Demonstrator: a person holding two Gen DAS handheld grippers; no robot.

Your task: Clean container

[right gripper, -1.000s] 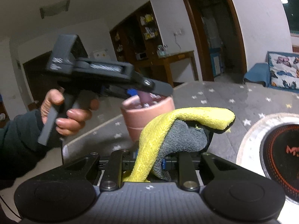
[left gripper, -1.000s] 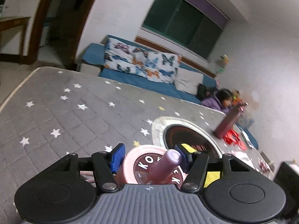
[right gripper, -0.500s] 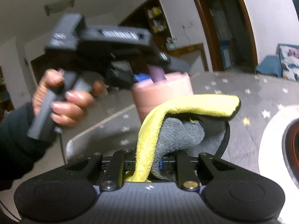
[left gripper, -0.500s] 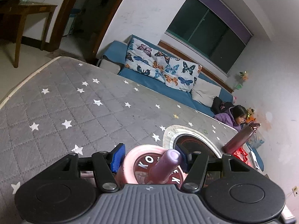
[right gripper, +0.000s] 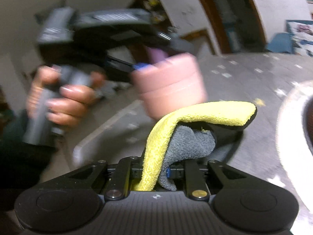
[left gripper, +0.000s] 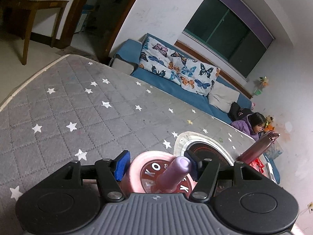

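A pink round container with a purple spout sits between the blue pads of my left gripper. The pads press its sides, though the jaws are opening slightly. In the right wrist view the same container hangs blurred in the air above the table, carried by the left gripper in a person's hand. My right gripper is shut on a folded yellow and grey cloth. The cloth's top edge lies just below and in front of the container.
A grey star-patterned cover lies over the table. A round cooker plate sits at its right, with a dark red bottle beyond. A person sits past the far edge by a blue sofa.
In the right wrist view the left gripper and pink container have come closer and shifted right, now blurred. The left view has rolled and tilted. The cloth stays gripped.
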